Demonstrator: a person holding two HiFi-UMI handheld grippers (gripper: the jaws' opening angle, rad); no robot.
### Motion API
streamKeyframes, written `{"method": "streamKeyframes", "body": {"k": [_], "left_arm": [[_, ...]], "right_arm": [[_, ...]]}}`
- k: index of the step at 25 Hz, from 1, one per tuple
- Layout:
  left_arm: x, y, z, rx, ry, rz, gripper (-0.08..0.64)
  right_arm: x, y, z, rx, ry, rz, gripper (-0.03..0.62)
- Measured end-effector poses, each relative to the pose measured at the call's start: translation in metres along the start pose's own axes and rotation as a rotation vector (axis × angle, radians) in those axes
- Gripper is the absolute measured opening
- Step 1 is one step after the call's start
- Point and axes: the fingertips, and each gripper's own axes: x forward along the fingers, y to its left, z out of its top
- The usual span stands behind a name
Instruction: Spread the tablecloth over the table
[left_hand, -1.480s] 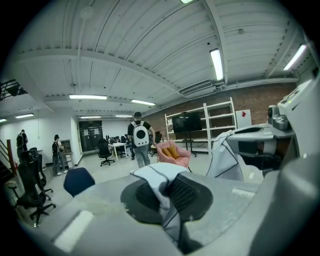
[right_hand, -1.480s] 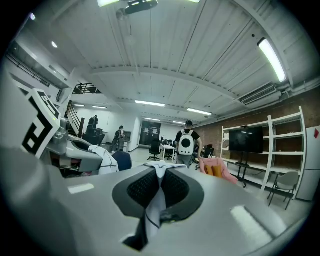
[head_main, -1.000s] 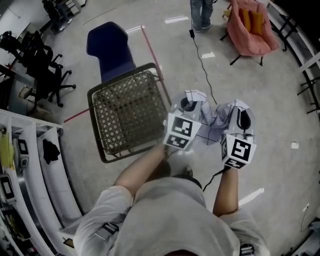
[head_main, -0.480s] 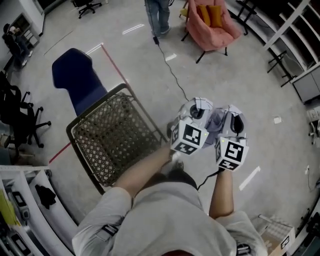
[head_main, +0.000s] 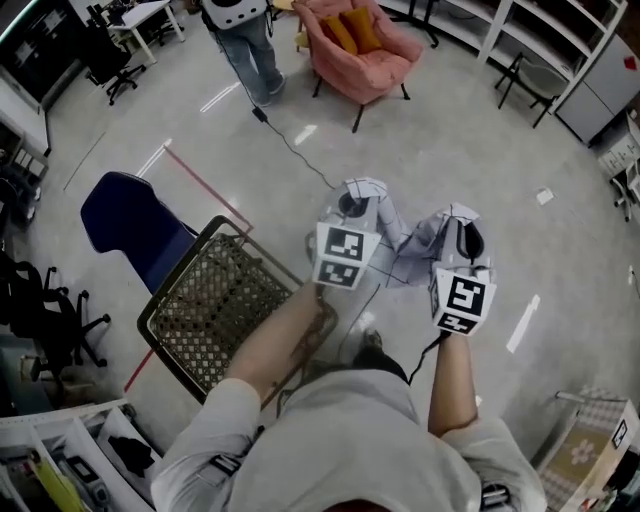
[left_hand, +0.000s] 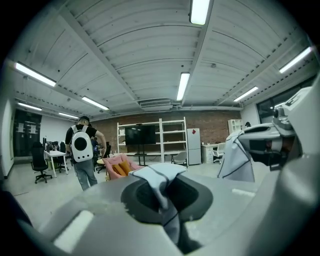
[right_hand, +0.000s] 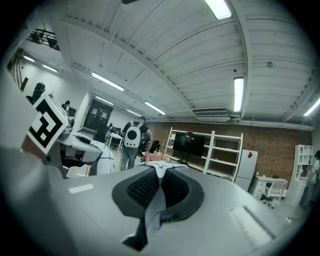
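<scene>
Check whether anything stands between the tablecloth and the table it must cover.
Nothing visible does. The tablecloth hangs between the left gripper and right gripper, both shut on it, just right of the woven-top table, whose top is bare. The blue chair stands beyond the table, out of the way.

Bare floor (head_main: 470, 160) lies open ahead and rightward. A lattice-topped counter (head_main: 215, 305) and blue chair (head_main: 125, 215) block the left; a pink armchair (head_main: 360, 45) and a person (head_main: 250, 50) stand farther ahead.

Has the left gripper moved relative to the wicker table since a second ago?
Yes. The left gripper, shut on the tablecloth, has drifted from the corner of the wicker table toward the pink armchair.
</scene>
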Motion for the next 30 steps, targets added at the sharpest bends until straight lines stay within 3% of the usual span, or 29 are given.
{"method": "streamKeyframes", "body": {"k": [10,15,23,30], "left_arm": [[-0.037,0.099,-0.011,0.083,0.020,0.164,0.025],[-0.068,0.167,-0.038,0.052,0.060,0.285,0.025],[-0.110,0.293,-0.067,0.017,0.136,0.469,0.025],[-0.135,0.392,-0.086,0.000,0.186,0.580,0.025]], "right_arm": [[0.007,0.080,0.007,-0.026,-0.013,0.117,0.008],[0.028,0.138,-0.009,-0.021,0.036,0.224,0.008],[0.098,0.239,-0.002,0.010,0.040,0.409,0.008],[0.152,0.314,0.008,0.046,0.025,0.511,0.008]]}}
